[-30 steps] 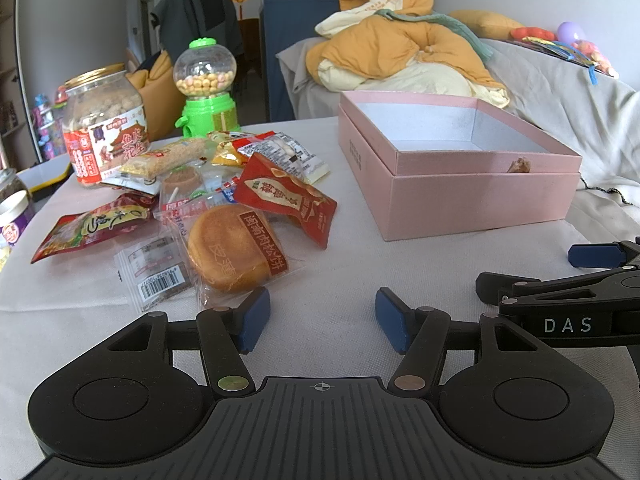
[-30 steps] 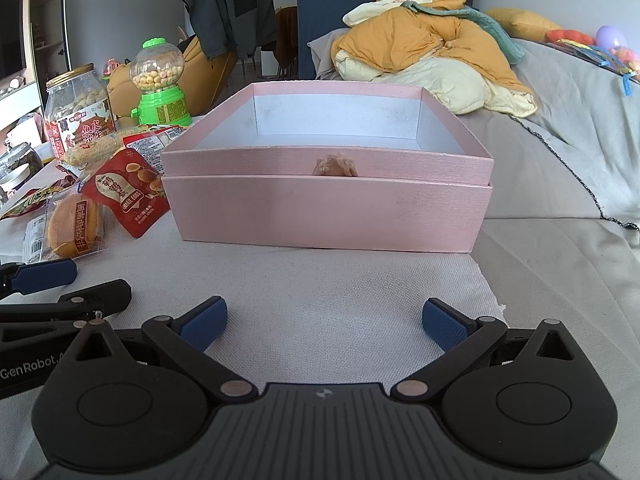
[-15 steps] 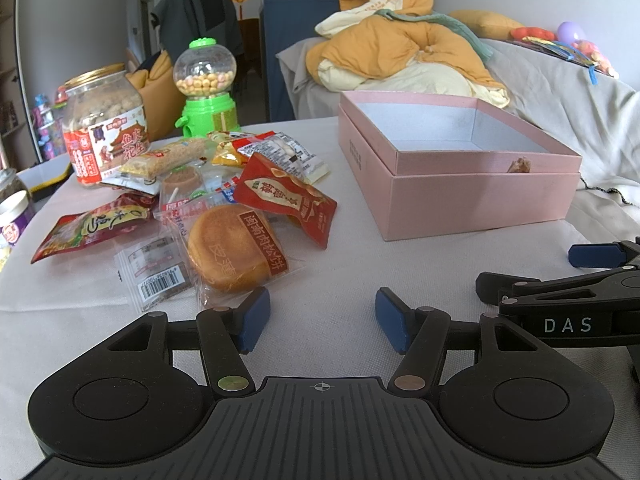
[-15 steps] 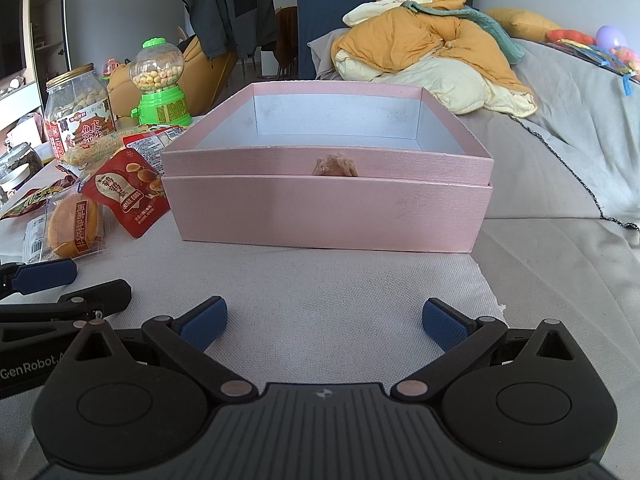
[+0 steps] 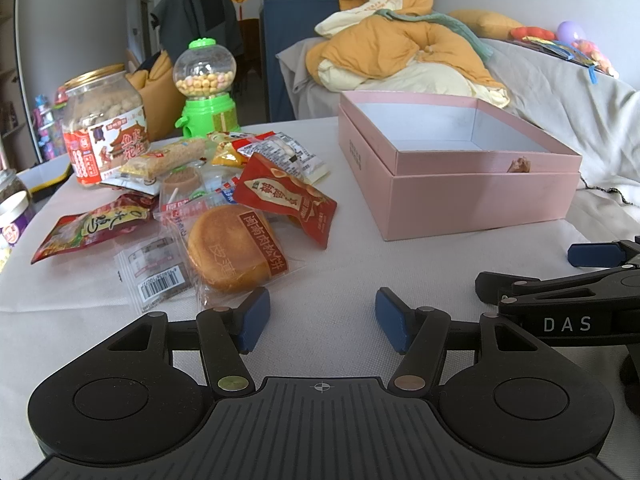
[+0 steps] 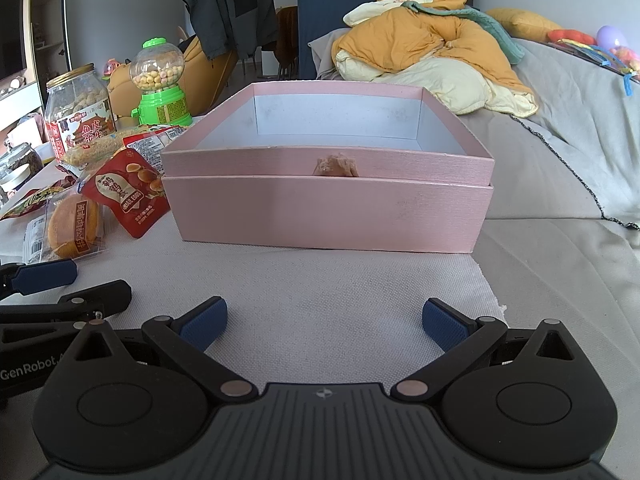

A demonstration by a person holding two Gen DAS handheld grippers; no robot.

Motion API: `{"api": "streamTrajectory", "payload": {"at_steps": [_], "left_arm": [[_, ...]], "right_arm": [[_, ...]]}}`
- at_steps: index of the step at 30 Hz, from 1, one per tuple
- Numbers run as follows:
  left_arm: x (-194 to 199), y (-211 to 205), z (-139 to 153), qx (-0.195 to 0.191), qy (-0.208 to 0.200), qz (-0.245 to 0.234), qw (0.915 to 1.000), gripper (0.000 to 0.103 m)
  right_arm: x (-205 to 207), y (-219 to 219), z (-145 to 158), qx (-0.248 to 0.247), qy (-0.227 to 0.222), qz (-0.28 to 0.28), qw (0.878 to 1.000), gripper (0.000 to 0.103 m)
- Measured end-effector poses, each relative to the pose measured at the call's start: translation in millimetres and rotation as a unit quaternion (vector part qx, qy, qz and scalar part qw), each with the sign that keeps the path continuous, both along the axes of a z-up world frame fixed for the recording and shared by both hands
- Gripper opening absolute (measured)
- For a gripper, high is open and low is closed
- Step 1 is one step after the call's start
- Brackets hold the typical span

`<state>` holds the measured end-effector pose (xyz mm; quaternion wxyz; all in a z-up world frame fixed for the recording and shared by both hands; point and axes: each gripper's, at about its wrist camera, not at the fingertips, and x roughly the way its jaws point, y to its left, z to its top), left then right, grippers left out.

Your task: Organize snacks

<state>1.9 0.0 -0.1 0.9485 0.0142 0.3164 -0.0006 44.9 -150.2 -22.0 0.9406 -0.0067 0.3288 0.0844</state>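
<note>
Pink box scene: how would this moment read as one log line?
left gripper: open, empty | right gripper: open, empty | pink box: open | snack pile: beside box, unsorted

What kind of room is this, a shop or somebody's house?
Probably somebody's living room: a bedding pile on a covered sofa, a jacket over a chair, and snack packets on the table.

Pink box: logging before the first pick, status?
Left gripper and right gripper open, holding nothing. Pink box open, no snacks visible inside. Snack pile beside it, path unobstructed.
</note>
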Motion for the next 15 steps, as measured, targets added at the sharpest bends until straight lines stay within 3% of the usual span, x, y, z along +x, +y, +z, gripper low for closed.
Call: {"api": "streamTrajectory", "payload": {"at_steps": [9,15], "left_arm": [[-1,-1,0,-0.002,0.0,-0.001,1.0,0.066],[-13,21,7,-0.053,-0.007,-0.014,0.9985,0.065]], "right_arm": [[1,0,1,0.001,0.0,0.003,1.0,0.103],[1,0,1,0.001,0.0,0.003,1.0,0.103]]}}
